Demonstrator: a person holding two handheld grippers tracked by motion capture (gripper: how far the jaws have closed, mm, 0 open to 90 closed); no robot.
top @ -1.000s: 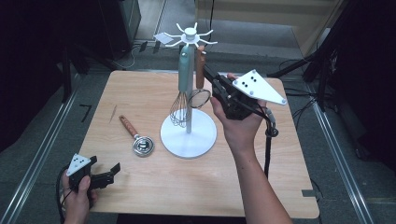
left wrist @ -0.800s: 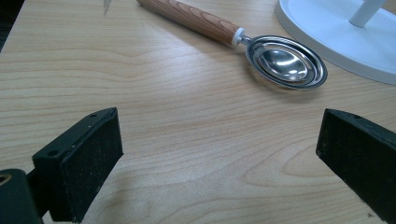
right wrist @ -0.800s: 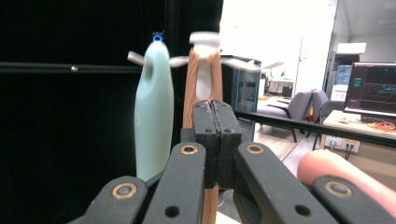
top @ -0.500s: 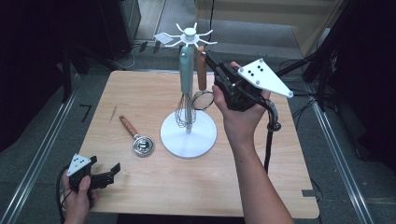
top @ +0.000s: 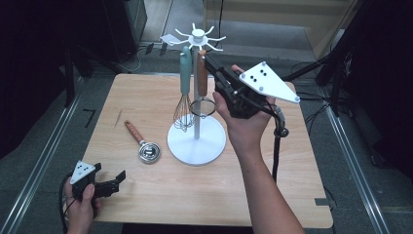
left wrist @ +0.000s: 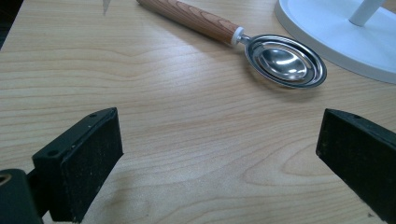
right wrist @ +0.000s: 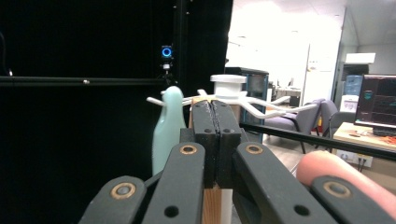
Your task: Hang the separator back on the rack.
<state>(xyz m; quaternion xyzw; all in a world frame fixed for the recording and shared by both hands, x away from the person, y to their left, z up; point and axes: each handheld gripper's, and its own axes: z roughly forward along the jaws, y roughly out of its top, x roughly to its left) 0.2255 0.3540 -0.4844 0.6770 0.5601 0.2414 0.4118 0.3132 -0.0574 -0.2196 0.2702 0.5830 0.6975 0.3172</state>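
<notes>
The wooden-handled strainer with a small metal mesh ring (top: pixel 201 92) hangs upright from the white utensil stand with radial hooks (top: pixel 197 141), just beside the central pole, its ring low over the round base. Handle is pale brown wood, straight, narrow; the top end sits at a hook arm under the white cap. In the right gripper view a strip of the wood (right wrist: pixel 211 205) shows directly below the closed jaws.

The right gripper (top: pixel 213 68) is raised at the handle's top end, jaws pressed together. Whether they pinch the handle tip or have shut just beside it, I cannot tell from these views.

Risk, as I judge it: if the handle's eye is not fully over the hook, letting go would drop the strainer onto the base. A sideways pull could rock the stand or knock the neighbour, a mint-green-handled wire whisk (top: pixel 184 92) hanging on the next hook, touching or nearly so.

Stand sits mid-desk, toward the far edge. A steel measuring spoon with a wooden handle (top: pixel 142 144) lies flat to its left. The left gripper (top: pixel 109 179) rests at the near left corner of the desk (top: pixel 292 195), jaws wide apart, holding nothing.
</notes>
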